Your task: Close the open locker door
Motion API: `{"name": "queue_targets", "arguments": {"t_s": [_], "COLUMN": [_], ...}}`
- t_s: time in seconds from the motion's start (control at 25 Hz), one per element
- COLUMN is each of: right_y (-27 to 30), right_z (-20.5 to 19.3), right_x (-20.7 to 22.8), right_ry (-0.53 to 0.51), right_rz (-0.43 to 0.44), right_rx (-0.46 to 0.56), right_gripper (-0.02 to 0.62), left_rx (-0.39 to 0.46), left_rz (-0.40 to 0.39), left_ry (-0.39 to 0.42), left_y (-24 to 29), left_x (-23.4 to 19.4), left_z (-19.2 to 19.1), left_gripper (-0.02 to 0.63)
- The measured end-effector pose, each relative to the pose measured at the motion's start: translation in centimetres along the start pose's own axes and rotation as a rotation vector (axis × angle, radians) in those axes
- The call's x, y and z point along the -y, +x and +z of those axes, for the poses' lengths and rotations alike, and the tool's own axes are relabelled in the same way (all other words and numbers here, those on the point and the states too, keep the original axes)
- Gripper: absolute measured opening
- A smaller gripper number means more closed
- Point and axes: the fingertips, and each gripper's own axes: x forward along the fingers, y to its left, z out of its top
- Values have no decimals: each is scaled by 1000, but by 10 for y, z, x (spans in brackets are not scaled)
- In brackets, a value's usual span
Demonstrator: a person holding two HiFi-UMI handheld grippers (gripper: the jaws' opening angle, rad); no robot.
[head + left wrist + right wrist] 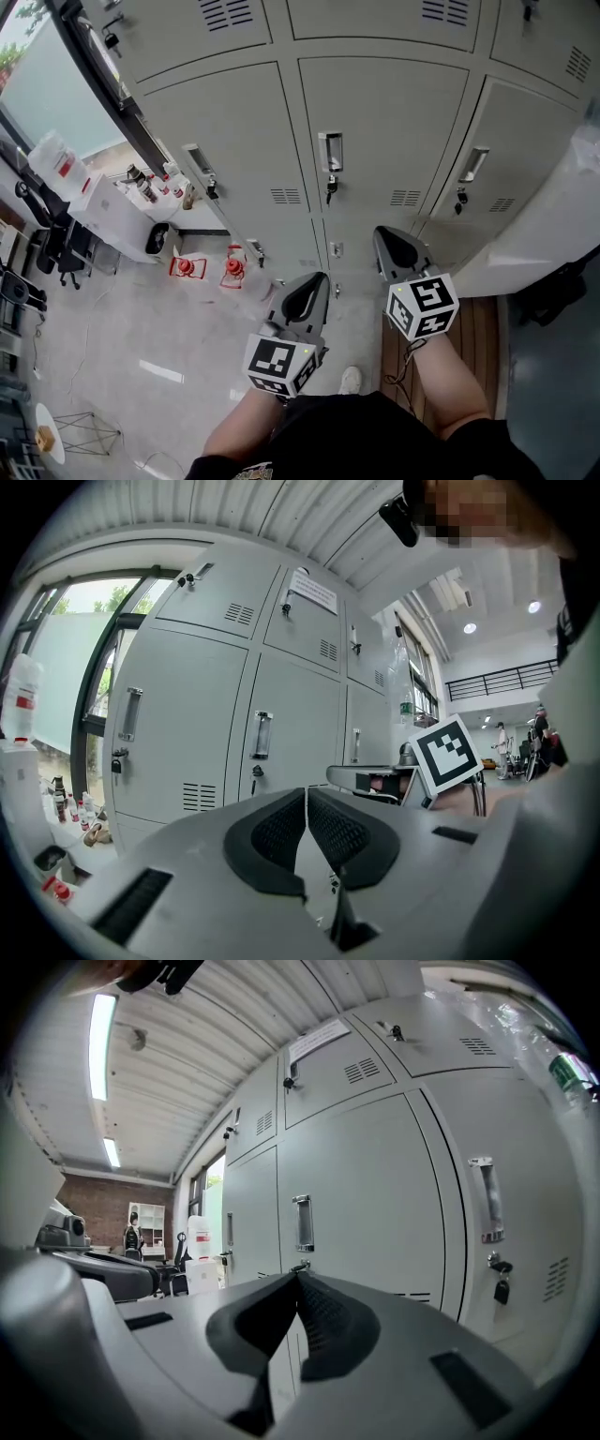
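Head view: our left tool (309,286) and right tool (389,242) sit at lower centre, with free floor between them and the grey locker doors (375,131) across the top. We cannot tell whether the pale panel (539,220) jutting in at the right edge is the open one

Left gripper view: the tool is pressed together and empty; a paper label (312,591) at upper centre is unreadable

Right gripper view: the tool is pressed together and empty, and the doors lie flush

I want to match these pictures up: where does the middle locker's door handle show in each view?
Head view: the handle, upper centre of the picture.
Left gripper view: slightly left of centre, at mid height.
Right gripper view: near the centre.
Shared landmark: the window left of the lockers.
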Motion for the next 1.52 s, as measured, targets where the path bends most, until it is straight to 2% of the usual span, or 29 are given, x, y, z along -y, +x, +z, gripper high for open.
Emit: {"name": "queue_targets", "arguments": {"t_s": [0.24,0.88,1.12,1.52], "right_y": [-21,-95,-111,-118], "right_z": [-8,-22,-34,-41], "right_x": [-36,-137,-173,-204], "right_ry": [29,19,24,24], "right_rz": [-15,-112,-121,-133], "right_rx": [5,0,-16,-20], "right_gripper": [54,54,54,54], "left_rx": [-5,-5,-5,-6], "left_rz": [-40,-186,-216,-238], "left_ry": [-2,-17,-29,-31], "left_y": [-23,-113,-143,-168], "left_x": [-7,4,4,-6], "left_z": [-2,-16,-23,-30], "left_gripper": [21,21,22,21]}}
